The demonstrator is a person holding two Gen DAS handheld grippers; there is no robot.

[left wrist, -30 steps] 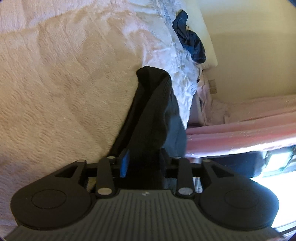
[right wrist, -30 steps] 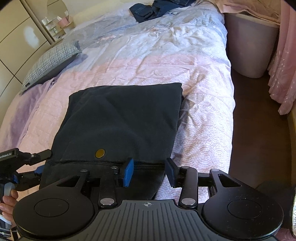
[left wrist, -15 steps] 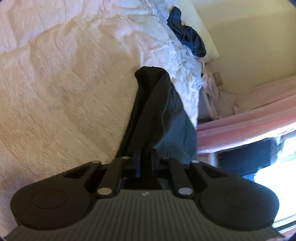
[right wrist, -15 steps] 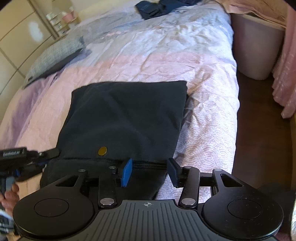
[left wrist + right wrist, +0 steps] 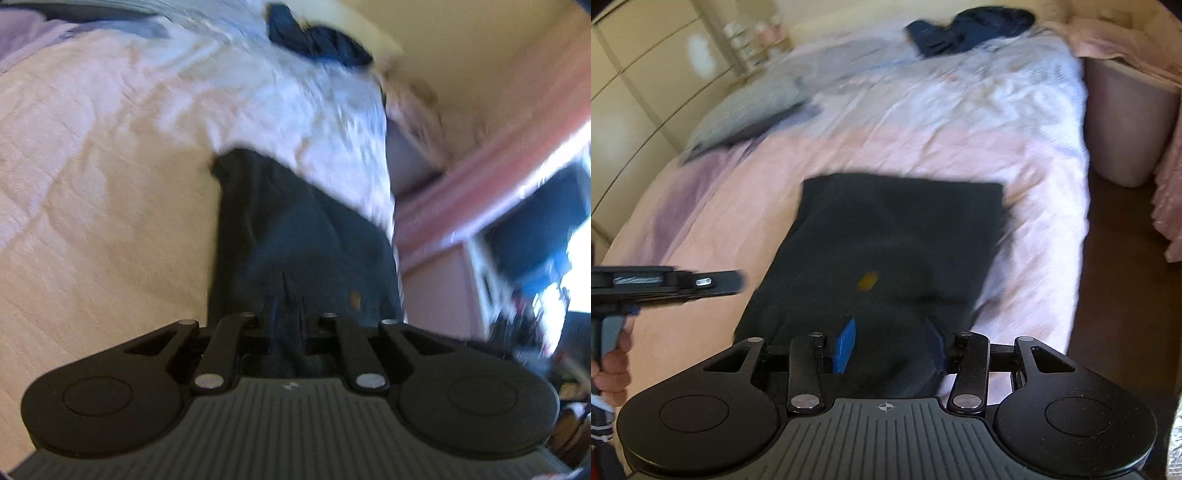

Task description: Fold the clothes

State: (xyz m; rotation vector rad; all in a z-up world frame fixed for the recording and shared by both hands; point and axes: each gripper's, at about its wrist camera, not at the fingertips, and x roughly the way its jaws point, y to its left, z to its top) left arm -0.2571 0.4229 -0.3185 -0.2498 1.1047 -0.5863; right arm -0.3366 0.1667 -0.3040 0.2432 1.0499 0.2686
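**Supervisor:** Give me the item count first.

**Operator:** I count two dark garments. One is the folded dark garment (image 5: 894, 251), lying flat on the bed (image 5: 923, 122) near its right edge, with a small yellow tag (image 5: 867, 280) on its upper face. The second is a crumpled pile of dark blue clothes (image 5: 964, 33) at the far end of the bed, well apart from the first. I also see one grey pillow (image 5: 746, 110) on the left side of the bed and one pink bin (image 5: 1126, 122) on the floor beside it.

**Supervisor:** Left tool status?

**Operator:** My left tool (image 5: 286, 321) has its jaws drawn almost together, pinching a fold of the dark garment's near edge; the cloth runs up from between the fingers. That view is blurred. In the right wrist view the same tool (image 5: 735, 280) shows at the left margin, held by a hand (image 5: 613, 369).

**Supervisor:** Right tool?

**Operator:** My right tool (image 5: 890, 347) stands about half open. The garment's near right corner lies between the blue pads (image 5: 846, 343). I cannot tell whether they press on the cloth.
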